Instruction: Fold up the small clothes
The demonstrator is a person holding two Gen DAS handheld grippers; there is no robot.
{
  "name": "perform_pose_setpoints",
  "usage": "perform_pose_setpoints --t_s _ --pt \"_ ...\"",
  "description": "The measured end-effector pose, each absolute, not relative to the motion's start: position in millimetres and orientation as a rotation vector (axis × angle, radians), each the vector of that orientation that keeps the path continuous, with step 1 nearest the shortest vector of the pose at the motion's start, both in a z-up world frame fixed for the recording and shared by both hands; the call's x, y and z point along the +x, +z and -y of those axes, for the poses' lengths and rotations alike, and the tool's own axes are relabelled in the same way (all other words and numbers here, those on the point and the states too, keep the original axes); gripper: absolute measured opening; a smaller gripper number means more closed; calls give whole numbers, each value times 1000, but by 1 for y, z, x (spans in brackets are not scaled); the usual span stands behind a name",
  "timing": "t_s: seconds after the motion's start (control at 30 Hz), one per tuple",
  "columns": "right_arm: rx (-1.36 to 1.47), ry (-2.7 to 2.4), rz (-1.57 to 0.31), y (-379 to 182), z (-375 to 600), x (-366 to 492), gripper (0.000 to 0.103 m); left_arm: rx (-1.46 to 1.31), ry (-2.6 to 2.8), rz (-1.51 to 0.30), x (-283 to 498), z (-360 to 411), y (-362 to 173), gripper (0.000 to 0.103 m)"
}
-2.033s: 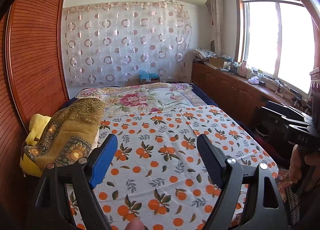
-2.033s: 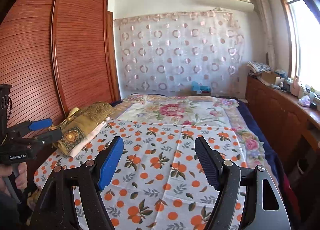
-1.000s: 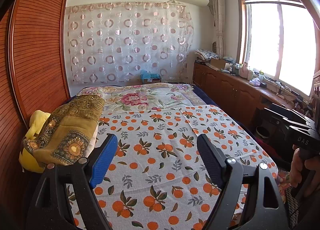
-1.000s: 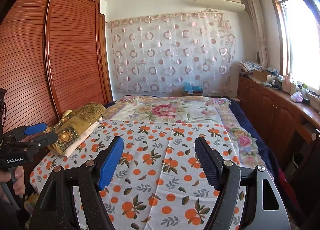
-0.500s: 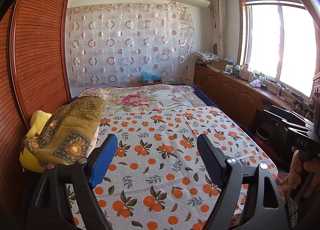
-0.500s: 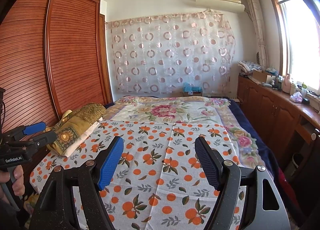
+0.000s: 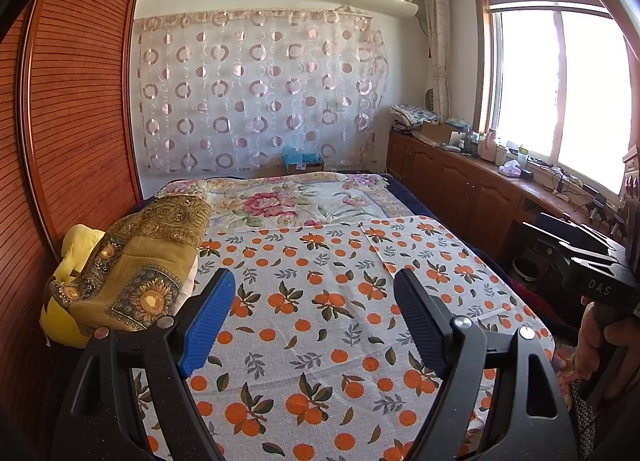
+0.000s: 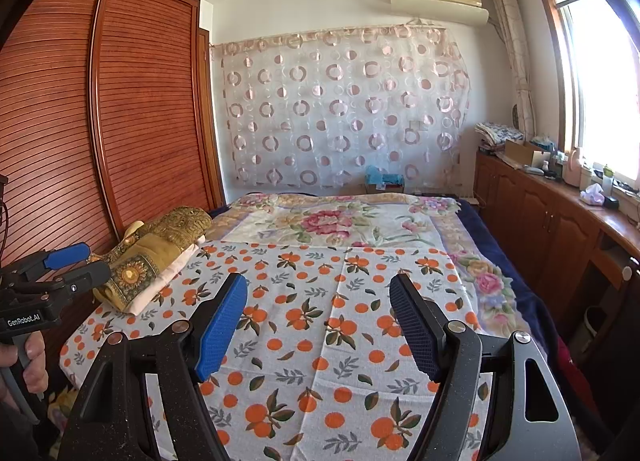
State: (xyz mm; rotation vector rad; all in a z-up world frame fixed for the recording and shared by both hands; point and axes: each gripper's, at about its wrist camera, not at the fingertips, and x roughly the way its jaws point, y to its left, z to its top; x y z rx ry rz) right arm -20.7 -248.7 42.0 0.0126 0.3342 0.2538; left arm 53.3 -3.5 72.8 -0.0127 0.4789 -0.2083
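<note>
I am holding both grippers above the near end of the bed, pointing slightly down at it. My left gripper (image 7: pixel 314 317) is standing with its jaws wide apart and nothing between them; my right gripper (image 8: pixel 318 319) is likewise spread, gripping nothing. Below them the orange-print cloth (image 7: pixel 320 301) is lying flat across the near half of the bed, over a floral bedspread (image 8: pixel 340 221) that is showing at the far end. A folded gold-patterned bundle (image 7: pixel 136 269) is sitting on the left edge of the bed, beside the wooden wardrobe (image 8: pixel 80 121). A low wooden cabinet (image 7: pixel 472 189) is running along the right wall.
</note>
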Motion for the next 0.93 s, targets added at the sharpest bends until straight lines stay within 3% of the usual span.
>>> perform_pose_setpoints --t_s 0.93 --pt "15 251 -319 43 254 -22 76 -13 -207 -470 53 4 76 82"
